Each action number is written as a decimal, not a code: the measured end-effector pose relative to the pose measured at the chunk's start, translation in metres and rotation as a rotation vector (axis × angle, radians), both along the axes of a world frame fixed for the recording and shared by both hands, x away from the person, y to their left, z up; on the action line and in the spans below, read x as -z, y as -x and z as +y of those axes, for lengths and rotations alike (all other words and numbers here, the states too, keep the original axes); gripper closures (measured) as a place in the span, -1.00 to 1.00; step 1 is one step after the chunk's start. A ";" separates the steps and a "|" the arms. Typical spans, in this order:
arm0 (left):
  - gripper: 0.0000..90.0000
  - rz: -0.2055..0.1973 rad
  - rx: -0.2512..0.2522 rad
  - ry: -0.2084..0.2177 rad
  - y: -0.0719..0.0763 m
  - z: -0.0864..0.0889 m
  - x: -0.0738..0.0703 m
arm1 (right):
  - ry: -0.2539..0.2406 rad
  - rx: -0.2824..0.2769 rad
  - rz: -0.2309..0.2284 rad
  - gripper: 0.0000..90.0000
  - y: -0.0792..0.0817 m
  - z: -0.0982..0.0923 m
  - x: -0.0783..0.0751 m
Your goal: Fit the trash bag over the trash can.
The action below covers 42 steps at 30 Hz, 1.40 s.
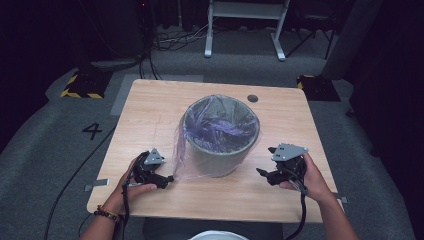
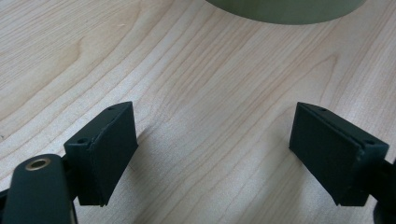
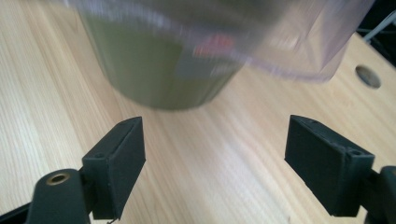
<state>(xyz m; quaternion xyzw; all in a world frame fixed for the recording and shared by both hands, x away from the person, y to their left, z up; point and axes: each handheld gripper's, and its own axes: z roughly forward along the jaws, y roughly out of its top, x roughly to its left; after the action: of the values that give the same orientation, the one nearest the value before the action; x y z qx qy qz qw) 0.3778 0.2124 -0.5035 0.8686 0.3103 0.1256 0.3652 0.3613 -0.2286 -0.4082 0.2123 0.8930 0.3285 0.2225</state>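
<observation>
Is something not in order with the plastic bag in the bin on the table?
Yes. The purple bag sits unevenly in the grey-green bin: most of it is crumpled inside, while on the bin's left side a loose flap hangs over the rim, down the wall to the table. On the right side the rim looks bare.

bin mid-table | bag inside bin | hole behind bin
</observation>
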 end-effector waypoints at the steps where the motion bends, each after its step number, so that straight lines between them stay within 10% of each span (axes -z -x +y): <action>1: -0.67 0.000 0.000 0.000 0.000 0.000 0.000 | 0.003 0.003 0.005 -0.55 0.001 -0.001 0.003; 16: -0.67 0.000 0.000 0.000 0.000 0.000 0.000 | 0.030 0.063 0.098 -0.55 0.004 -0.024 0.058; 42: -0.67 0.000 0.000 0.001 0.000 0.000 0.000 | -0.213 0.350 0.154 -0.66 0.009 -0.104 0.095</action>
<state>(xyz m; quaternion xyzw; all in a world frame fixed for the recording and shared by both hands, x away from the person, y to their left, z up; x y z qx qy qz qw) 0.3776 0.2123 -0.5037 0.8685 0.3102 0.1255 0.3657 0.3524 -0.3323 -0.5036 0.4111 0.8171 0.3602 0.1835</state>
